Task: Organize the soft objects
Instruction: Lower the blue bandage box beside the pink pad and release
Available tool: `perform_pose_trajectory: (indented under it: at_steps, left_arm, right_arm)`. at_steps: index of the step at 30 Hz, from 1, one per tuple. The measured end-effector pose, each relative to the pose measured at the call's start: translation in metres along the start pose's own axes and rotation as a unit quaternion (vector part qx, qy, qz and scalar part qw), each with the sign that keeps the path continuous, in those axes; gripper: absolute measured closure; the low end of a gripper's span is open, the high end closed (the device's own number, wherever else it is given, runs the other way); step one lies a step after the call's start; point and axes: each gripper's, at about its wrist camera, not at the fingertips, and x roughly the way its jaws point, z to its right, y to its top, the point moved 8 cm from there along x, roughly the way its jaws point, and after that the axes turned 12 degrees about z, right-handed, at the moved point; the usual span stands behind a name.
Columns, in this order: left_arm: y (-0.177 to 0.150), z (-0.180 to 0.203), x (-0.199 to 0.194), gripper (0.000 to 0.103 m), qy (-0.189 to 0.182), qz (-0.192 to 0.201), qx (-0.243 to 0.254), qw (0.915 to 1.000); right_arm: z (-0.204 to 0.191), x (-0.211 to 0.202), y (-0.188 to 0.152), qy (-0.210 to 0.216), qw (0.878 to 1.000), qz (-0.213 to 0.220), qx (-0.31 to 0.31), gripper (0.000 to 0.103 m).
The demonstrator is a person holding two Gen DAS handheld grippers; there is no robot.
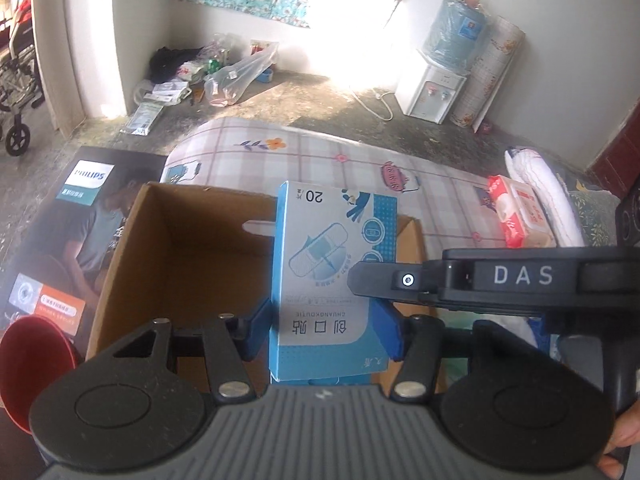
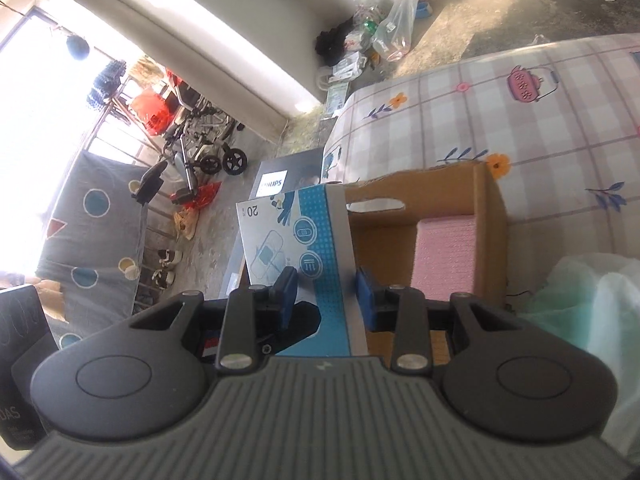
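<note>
Hiding box (image 1: pixel 208 264) floor: bandage carton (image 1: pixel 332 280).

**Right gripper closing on the plaster box**

The right gripper (image 2: pixel 326 294) is pinching the blue bandage box (image 2: pixel 296 240) at centre frame, over the cardboard box (image 2: pixel 490 216). A pink pad (image 2: pixel 446 254) is lying inside, right of centre.

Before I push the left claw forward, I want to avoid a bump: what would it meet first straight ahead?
The left claw already grips the blue plaster box. Straight on, that box would probably meet the far wall of the cardboard box first, though depth is unclear.
</note>
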Motion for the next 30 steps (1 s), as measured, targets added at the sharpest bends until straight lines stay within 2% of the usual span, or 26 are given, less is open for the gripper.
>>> perform_pose_trajectory:
  at_steps: [5,8,13,16,20,24,28,30]
  left_arm:
    - [-0.017,-0.050,0.037,0.045,0.018,-0.040,-0.015,0.9989]
    - [-0.024,-0.064,0.062,0.045,0.015,-0.061,-0.027,0.9977]
    - [-0.030,-0.063,0.106,0.045,0.000,-0.075,-0.037,0.9965]
    - [-0.033,-0.059,0.126,0.045,0.003,-0.088,-0.036,0.9955]
    - [-0.037,-0.054,0.139,0.045,0.003,-0.097,-0.030,0.9948]
    - [-0.031,-0.049,0.147,0.045,0.001,-0.085,-0.030,0.9960]
    - [-0.030,-0.038,0.147,0.045,-0.016,-0.080,-0.038,0.9959]
    - [-0.030,-0.036,0.144,0.045,-0.008,-0.074,-0.038,0.9965]
  right_arm:
    - [-0.018,0.061,-0.034,-0.006,0.999,-0.045,0.015,0.071]
    - [-0.010,0.090,-0.044,-0.020,0.998,-0.060,0.032,0.071]
    - [0.028,0.128,-0.039,-0.051,0.996,-0.060,0.045,0.070]
    - [0.044,0.136,-0.031,-0.065,0.995,-0.054,0.046,0.070]
    - [0.046,0.133,-0.021,-0.064,0.997,-0.039,0.017,0.070]
    - [0.043,0.122,-0.008,-0.054,0.998,-0.020,0.001,0.071]
    - [0.041,0.106,0.002,-0.042,0.999,-0.006,-0.002,0.071]
    - [0.039,0.095,0.005,-0.033,0.999,0.002,-0.006,0.071]
